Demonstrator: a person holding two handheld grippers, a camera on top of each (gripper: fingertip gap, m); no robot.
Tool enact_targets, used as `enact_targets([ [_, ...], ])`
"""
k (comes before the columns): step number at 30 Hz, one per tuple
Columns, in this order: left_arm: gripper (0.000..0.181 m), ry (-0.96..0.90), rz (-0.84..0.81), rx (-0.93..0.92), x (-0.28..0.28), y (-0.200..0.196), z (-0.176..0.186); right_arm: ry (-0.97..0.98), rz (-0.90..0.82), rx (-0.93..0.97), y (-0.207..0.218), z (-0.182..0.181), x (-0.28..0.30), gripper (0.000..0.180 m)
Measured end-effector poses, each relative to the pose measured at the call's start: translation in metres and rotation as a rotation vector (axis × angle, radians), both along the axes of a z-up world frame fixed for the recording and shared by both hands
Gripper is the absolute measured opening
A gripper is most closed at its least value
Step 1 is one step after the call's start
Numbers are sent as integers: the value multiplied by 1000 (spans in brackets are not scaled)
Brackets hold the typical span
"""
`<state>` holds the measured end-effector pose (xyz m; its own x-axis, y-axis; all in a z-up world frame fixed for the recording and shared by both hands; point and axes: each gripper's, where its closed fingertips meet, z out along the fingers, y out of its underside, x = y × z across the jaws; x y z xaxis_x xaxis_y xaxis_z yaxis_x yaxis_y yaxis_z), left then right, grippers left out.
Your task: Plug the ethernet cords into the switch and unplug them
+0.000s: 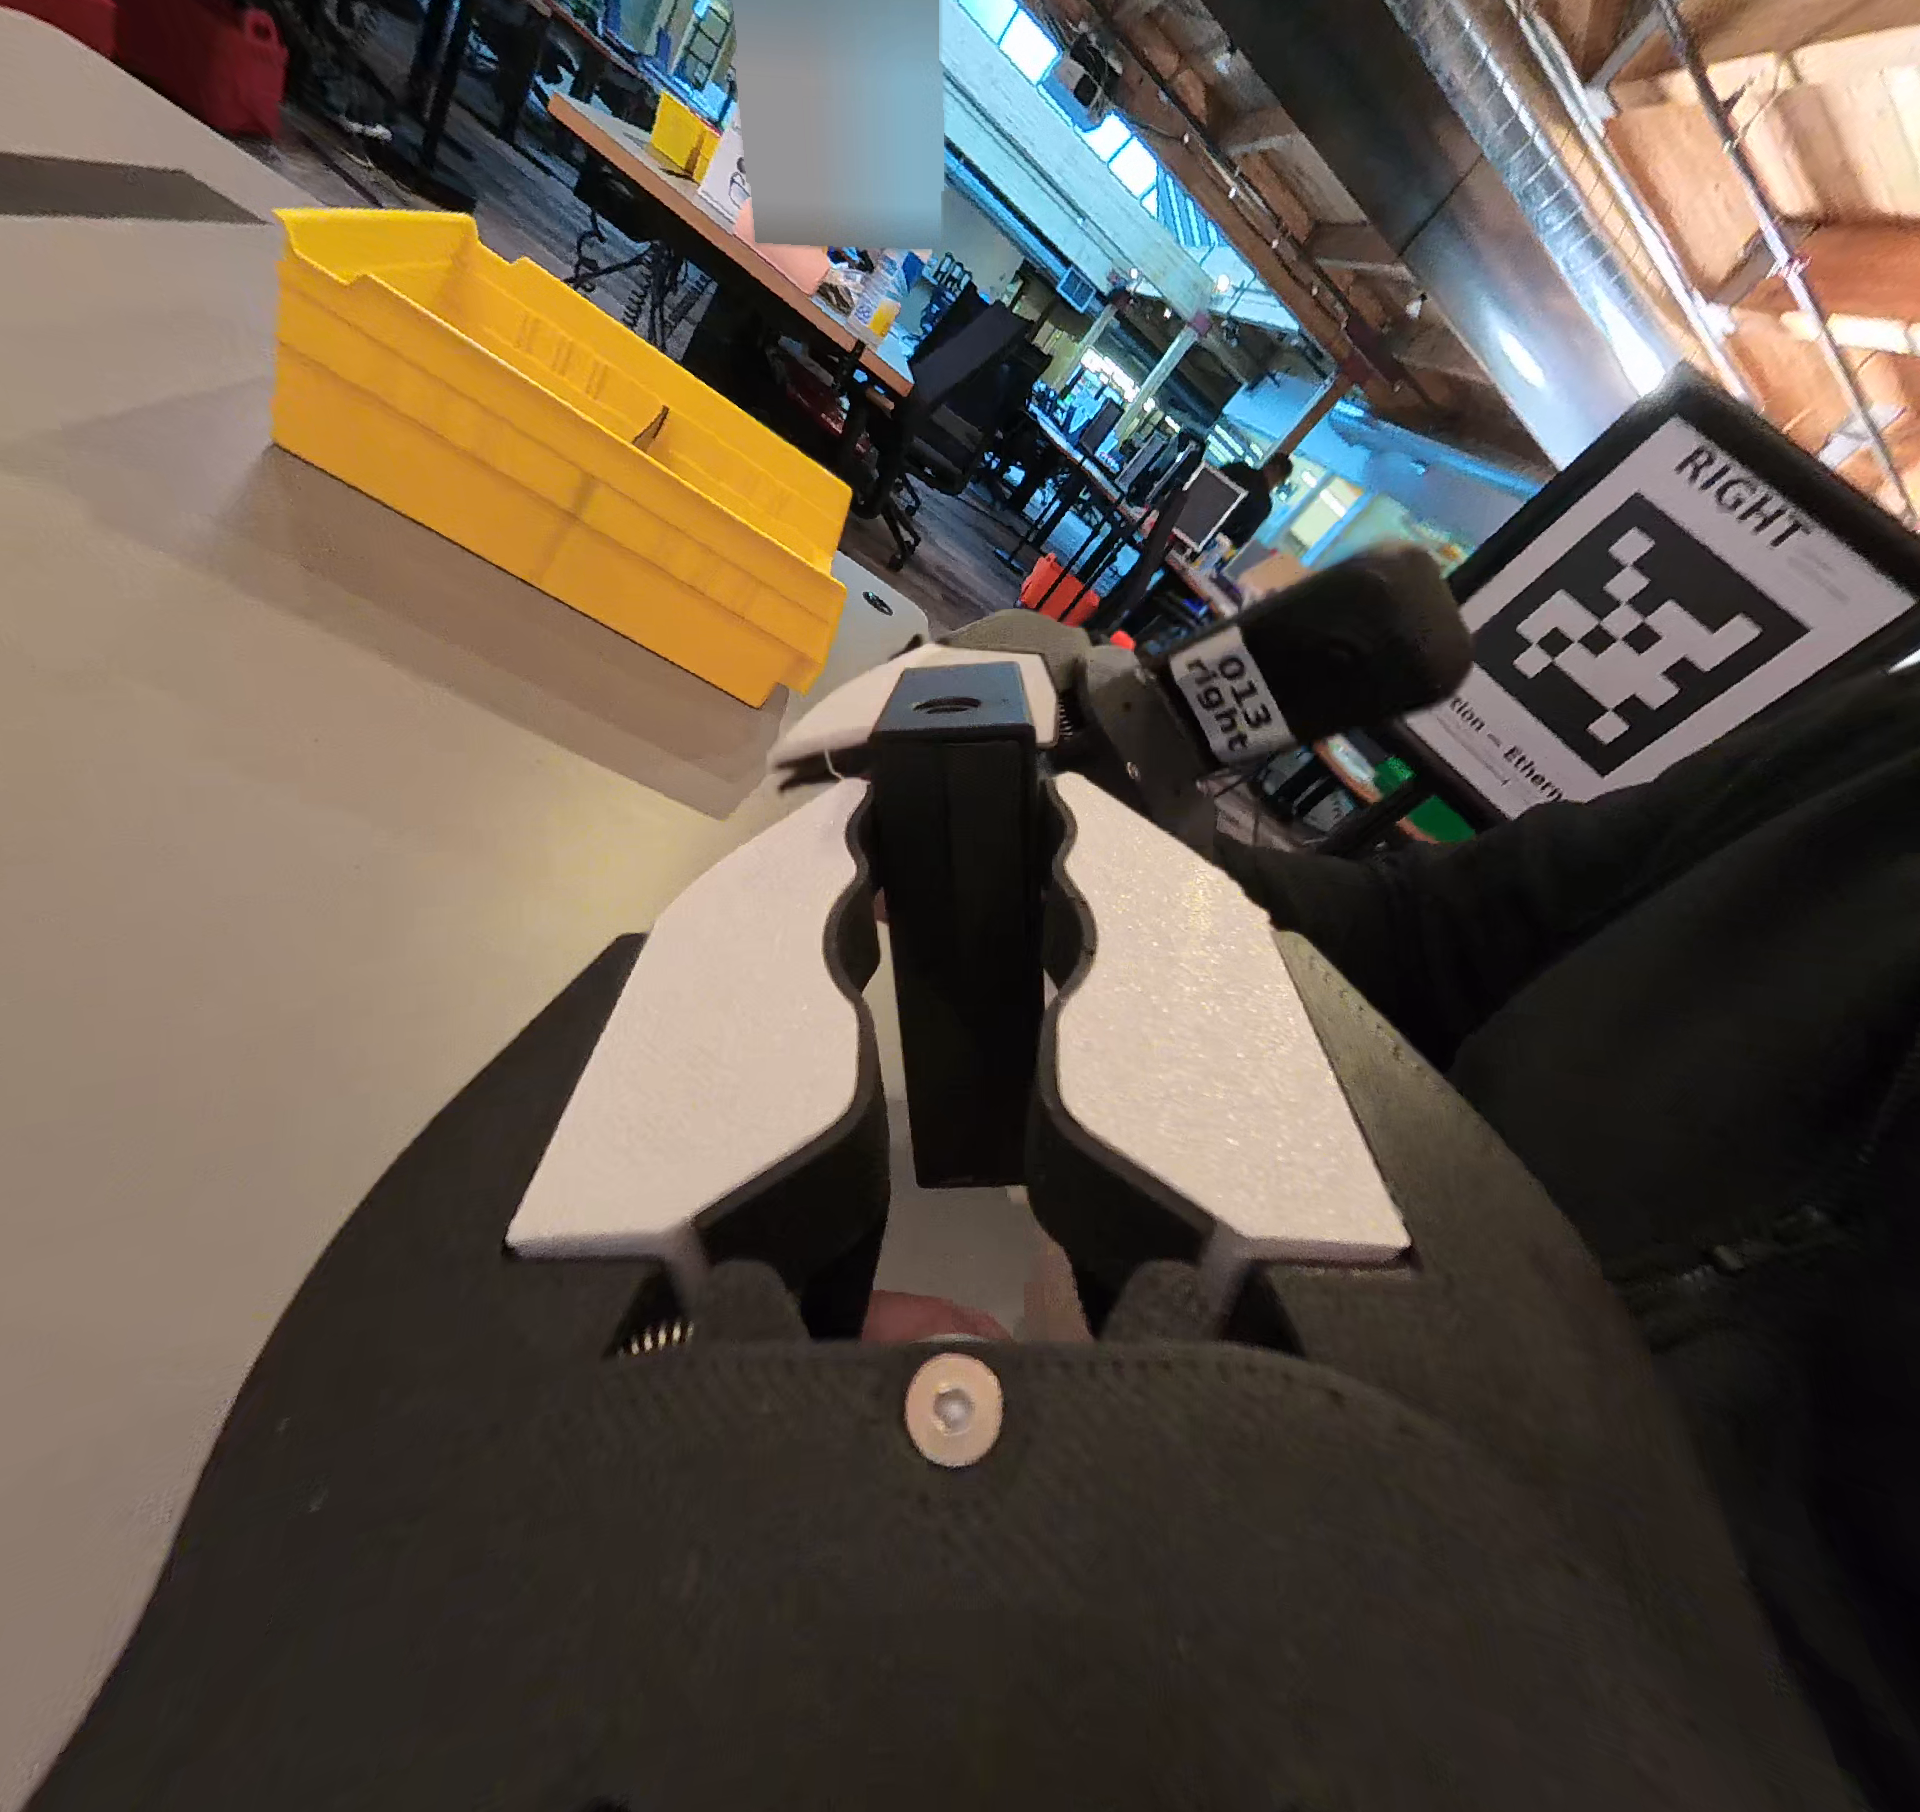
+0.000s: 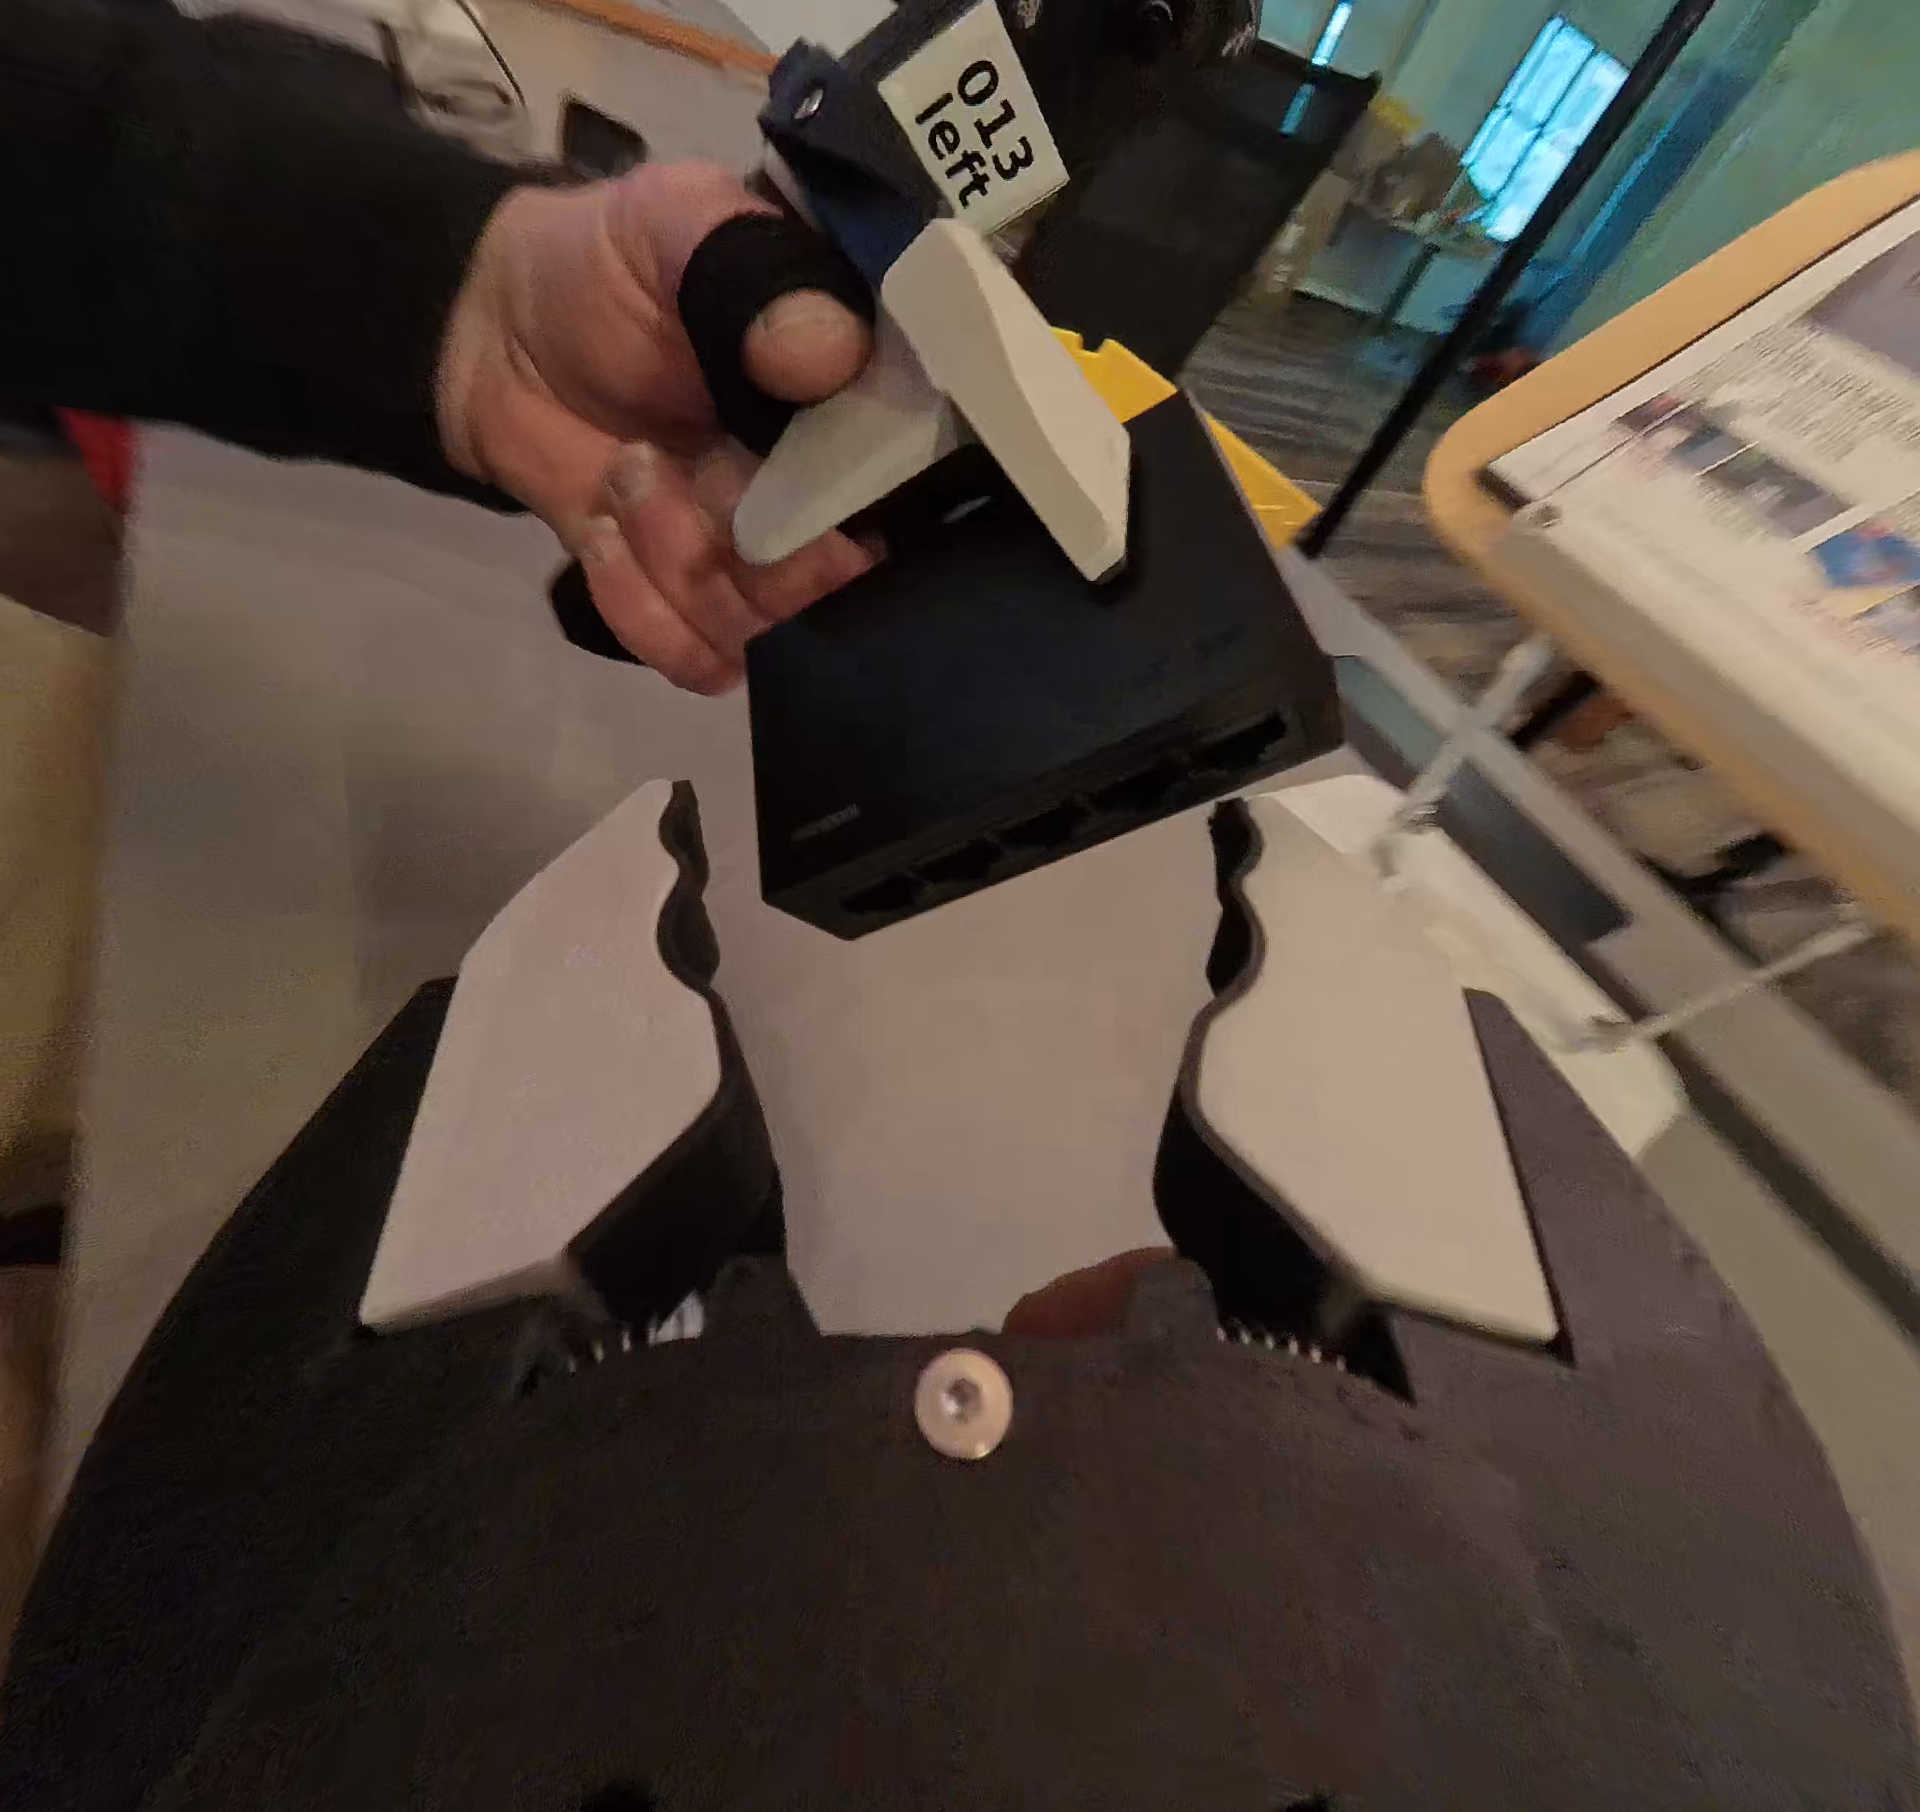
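My left gripper is shut on the black switch and holds it edge-on above the white table. In the right wrist view the left gripper clamps the switch at its back half, tilted, with its row of empty ports facing me. My right gripper is open and empty just under the port side. One of its white fingers shows beyond the switch in the left wrist view. White ethernet cords lie blurred at the right; none is plugged in.
A yellow bin stands on the table ahead and left of the switch; it also shows behind the switch. A framed marker sign stands to the right. A wood-edged board with printed sheets is at right. The gap from one gripper's tips to the other's is roughly 4 cm.
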<state>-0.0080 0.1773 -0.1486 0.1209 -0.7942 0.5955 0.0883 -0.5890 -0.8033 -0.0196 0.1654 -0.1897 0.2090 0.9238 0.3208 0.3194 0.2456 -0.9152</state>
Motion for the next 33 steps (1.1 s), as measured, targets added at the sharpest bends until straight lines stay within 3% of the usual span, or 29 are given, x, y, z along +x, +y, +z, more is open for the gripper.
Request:
enact_targets([
  [6, 27, -45, -8, -108, 2, 1, -2, -116, -100, 313, 13, 0, 5, 115],
  [12, 27, -52, -18, -172, 7, 0, -9, -200, -140, 527, 12, 6, 3, 111],
  [27, 27, -201, -138, -288, 6, -7, -11, -145, -58, 426, -1, 11, 0, 105],
  [33, 27, -83, -94, -214, 9, -6, -12, -137, -59, 412, 2, 8, 5, 101],
])
